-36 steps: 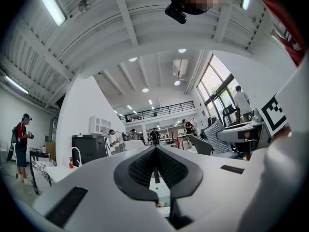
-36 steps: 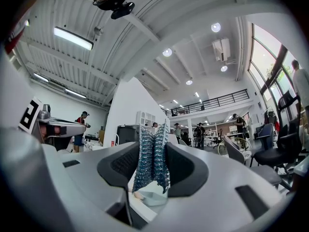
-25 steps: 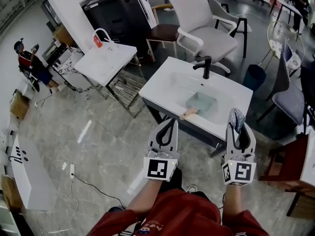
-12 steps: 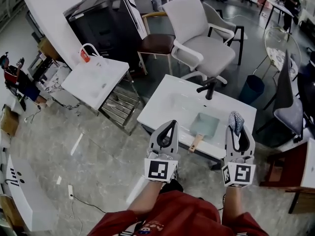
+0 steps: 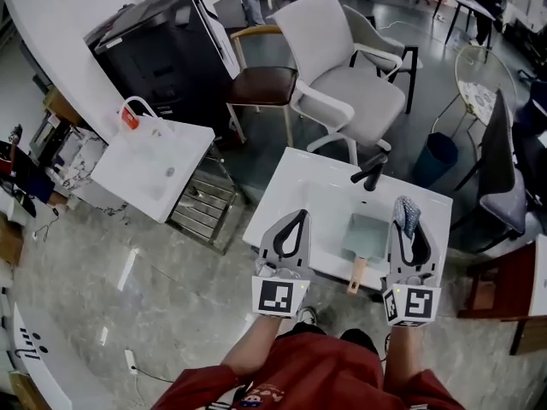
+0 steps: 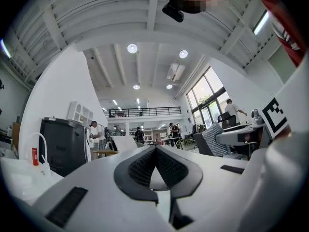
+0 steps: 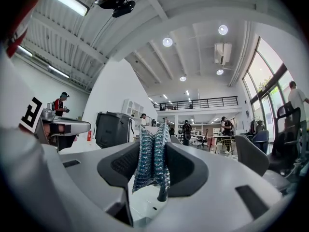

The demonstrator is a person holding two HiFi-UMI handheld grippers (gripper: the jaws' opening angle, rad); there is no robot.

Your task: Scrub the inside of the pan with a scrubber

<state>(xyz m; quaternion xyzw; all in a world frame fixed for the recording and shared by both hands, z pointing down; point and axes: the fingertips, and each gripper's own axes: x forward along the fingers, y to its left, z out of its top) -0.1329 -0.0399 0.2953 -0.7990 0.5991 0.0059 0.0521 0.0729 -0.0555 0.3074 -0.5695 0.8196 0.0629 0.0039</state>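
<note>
Pan (image 5: 369, 234) in sink (image 5: 295, 196) basin, long axis and handle pointing to sink's near edge, sink's left side bare; right gripper (image 5: 409, 222) clamps scrubber (image 7: 152, 158), left gripper (image 5: 297, 216) closed, empty.

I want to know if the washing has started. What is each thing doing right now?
Left gripper: shut, nothing between its jaws.
Right gripper: shut on the scrubber.
Scrubber: pinched in the right gripper, not touching the pan.
Pan: sitting in the sink, untouched, handle toward the person.
</note>
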